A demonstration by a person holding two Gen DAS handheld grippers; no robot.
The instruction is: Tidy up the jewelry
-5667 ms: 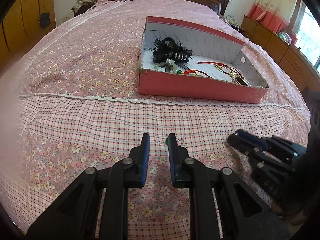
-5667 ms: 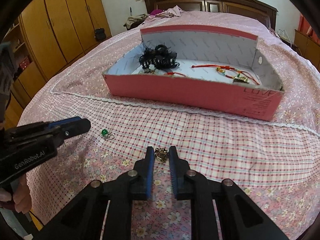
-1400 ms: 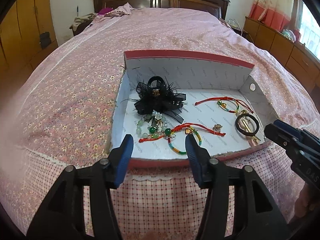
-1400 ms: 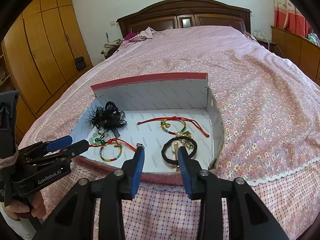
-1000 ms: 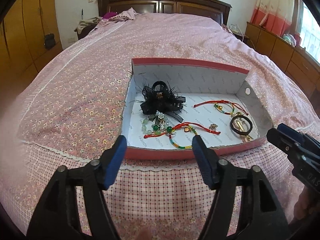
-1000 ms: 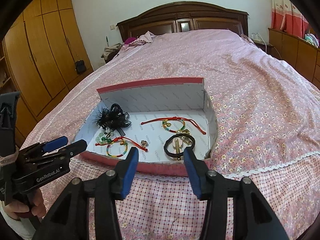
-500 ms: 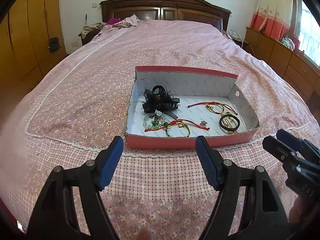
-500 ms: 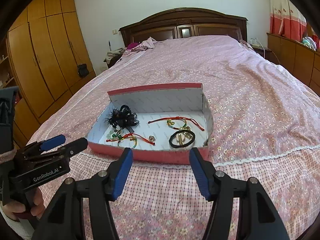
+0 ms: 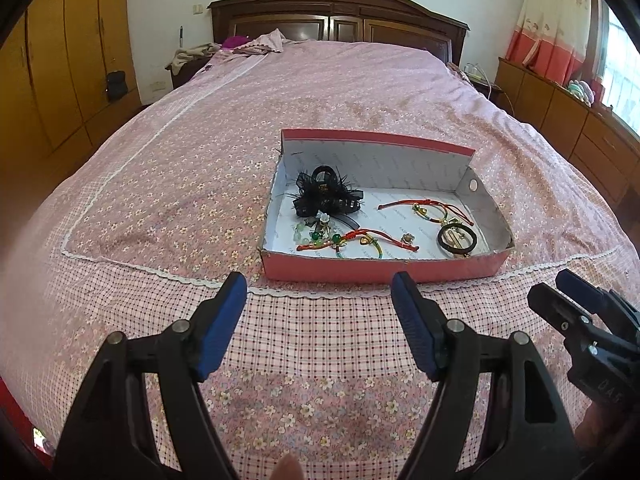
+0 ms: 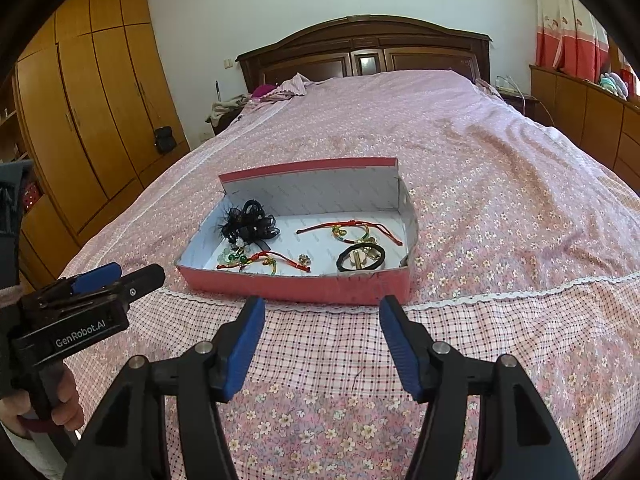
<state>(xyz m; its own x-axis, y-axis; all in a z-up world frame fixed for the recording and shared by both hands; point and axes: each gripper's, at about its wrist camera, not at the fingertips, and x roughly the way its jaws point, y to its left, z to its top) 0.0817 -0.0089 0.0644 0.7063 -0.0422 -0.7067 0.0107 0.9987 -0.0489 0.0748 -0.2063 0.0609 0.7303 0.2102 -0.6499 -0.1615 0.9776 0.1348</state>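
Both grippers, left gripper (image 9: 319,312) and right gripper (image 10: 322,330), hung with jaws apart and empty, the pink box (image 9: 384,270) lying crosswise dead ahead, nearer neither.

The left gripper (image 9: 319,296), black-framed with blue rubber pads, is spread wide with nothing between its fingers, pointing toward twelve o'clock. The right gripper (image 10: 322,320), of the same build, is likewise spread wide and empty, aimed at twelve o'clock. In the right wrist view, the left hand (image 10: 48,412) grips its tool's handle at eight o'clock. The two grippers sit side by side, apart.
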